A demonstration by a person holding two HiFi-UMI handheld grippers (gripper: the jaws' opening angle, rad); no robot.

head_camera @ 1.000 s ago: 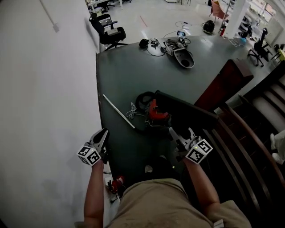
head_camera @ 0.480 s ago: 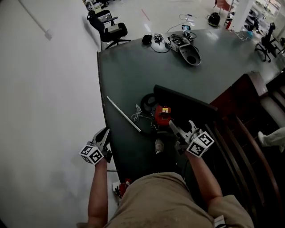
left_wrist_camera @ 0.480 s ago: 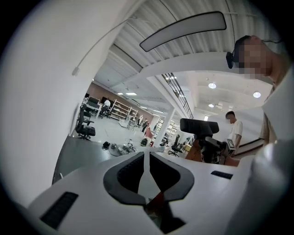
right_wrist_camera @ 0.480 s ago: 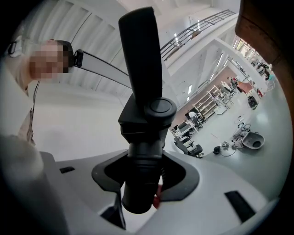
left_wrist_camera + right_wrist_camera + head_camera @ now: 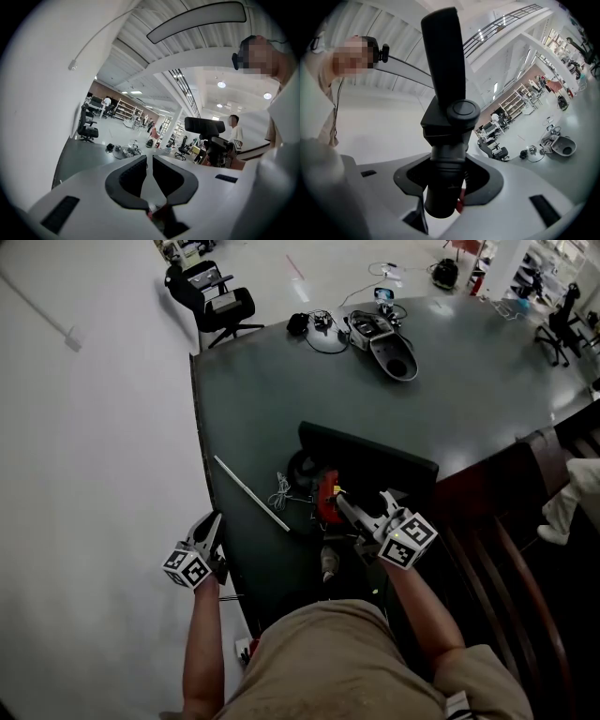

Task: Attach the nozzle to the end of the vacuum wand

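Dark table (image 5: 281,409), white wall (image 5: 94,474), office chair (image 5: 214,302)

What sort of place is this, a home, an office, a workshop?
Probably a large open-plan lab or workshop hall. Rolling office chairs stand on a wide pale floor, tall shelving racks line the far side, and cables and equipment lie loose on the dark green surface.
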